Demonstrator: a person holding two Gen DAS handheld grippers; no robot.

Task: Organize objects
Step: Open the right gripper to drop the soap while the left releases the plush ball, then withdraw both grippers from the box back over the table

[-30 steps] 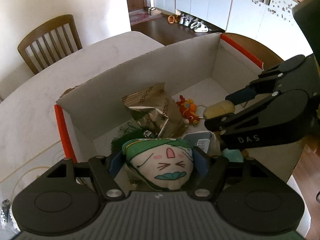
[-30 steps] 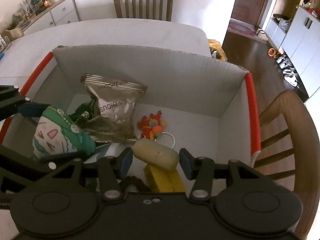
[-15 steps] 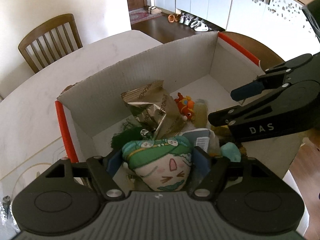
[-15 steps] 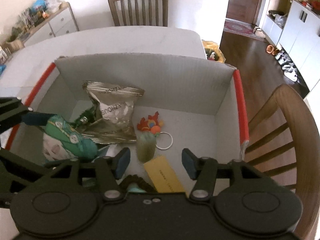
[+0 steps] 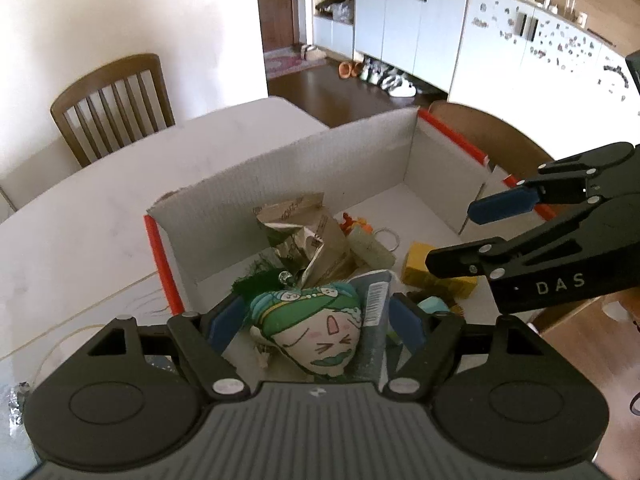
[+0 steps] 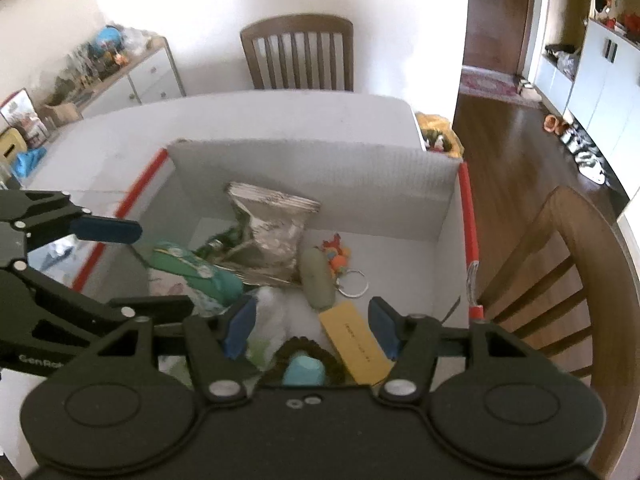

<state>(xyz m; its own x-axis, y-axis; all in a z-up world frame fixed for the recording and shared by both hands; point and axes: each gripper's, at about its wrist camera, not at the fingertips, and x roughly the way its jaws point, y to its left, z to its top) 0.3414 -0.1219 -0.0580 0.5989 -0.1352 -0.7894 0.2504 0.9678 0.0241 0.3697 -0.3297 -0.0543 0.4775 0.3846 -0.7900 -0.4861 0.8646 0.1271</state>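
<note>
Both grippers hang over the cardboard box (image 5: 360, 160) with their jaws spread and nothing held. On the left gripper (image 5: 316, 320) the blue pads sit either side of a little stuffed pouch (image 5: 316, 328) with a green cap and a squinting cartoon face, but there's a gap on both sides, so it's lying loose in the box, not pinched. The right gripper (image 6: 312, 324) is wide open too, hovering over a yellow box (image 6: 356, 340) and something teal (image 6: 304, 370) sitting on a dark fuzzy thing I can't identify. Just past those is a pale oblong thing (image 6: 318, 280) lying flat on the box floor, touching the lower edge of a crinkled silver snack bag (image 6: 272, 232) that leans toward the back wall. Right beside it there's a small orange toy (image 6: 336, 254) with a key ring (image 6: 354, 286) attached. In the left view you can also see a grey packet with a barcode (image 5: 376, 300) tucked next to the pouch, and some dark green fuzzy stuff (image 5: 256, 282) behind it. The box has red tape along its side edges and sits on a white tabletop (image 5: 80, 220). A wooden chair (image 6: 298, 54) stands at the far end, and another chair (image 6: 560, 280) is just beside the box on the right.
</note>
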